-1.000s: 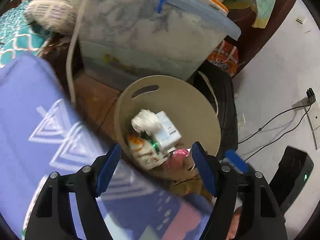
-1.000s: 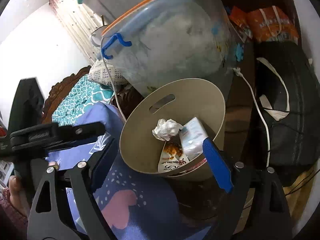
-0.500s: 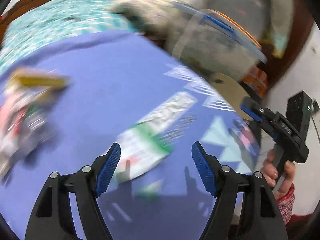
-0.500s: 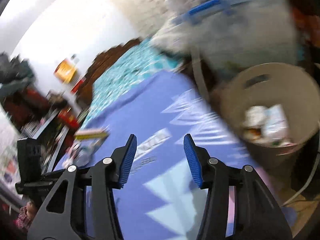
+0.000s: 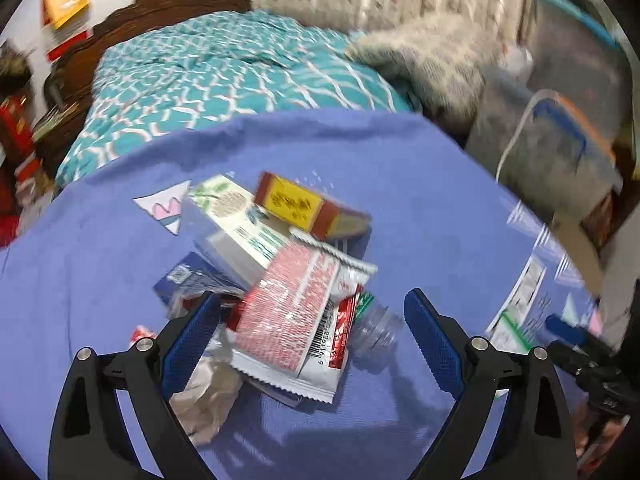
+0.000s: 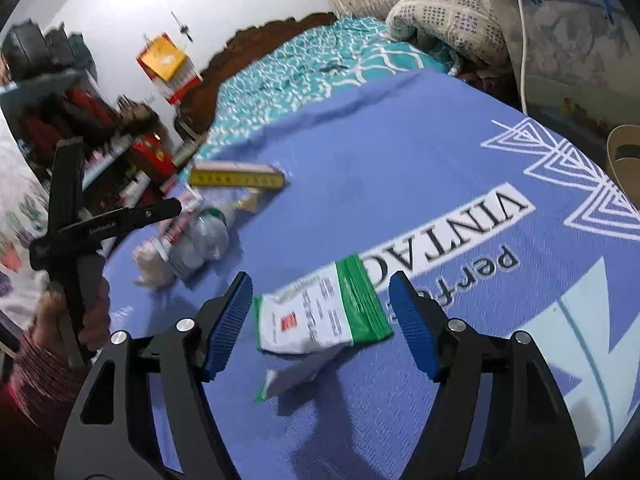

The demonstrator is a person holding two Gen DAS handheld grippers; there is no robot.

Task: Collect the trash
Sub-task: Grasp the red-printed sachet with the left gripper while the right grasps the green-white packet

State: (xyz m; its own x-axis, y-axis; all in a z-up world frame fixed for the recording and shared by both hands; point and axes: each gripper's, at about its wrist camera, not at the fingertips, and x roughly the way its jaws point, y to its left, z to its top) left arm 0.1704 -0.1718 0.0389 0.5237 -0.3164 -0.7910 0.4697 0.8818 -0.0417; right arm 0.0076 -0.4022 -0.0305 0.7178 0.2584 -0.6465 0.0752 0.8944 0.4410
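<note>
Fingers (image 5: 188, 344) of the left gripper (image 5: 312, 340) are opening wide over the red snack packet (image 5: 292, 312), empty; right fingers (image 6: 228, 320) are opening around the green-edged pouch (image 6: 324, 312). Go down low, then squeeze.

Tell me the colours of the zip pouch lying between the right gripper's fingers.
White with a green band along its zip end; the zip pouch shows best in the right wrist view.

Left gripper (image 5: 312, 340): black frame, ribbed blue pads, silver screws.
Right gripper (image 6: 320, 320): same black-and-blue build.
Sleeve (image 6: 40, 364): red-and-white checked cuff, near left.
</note>
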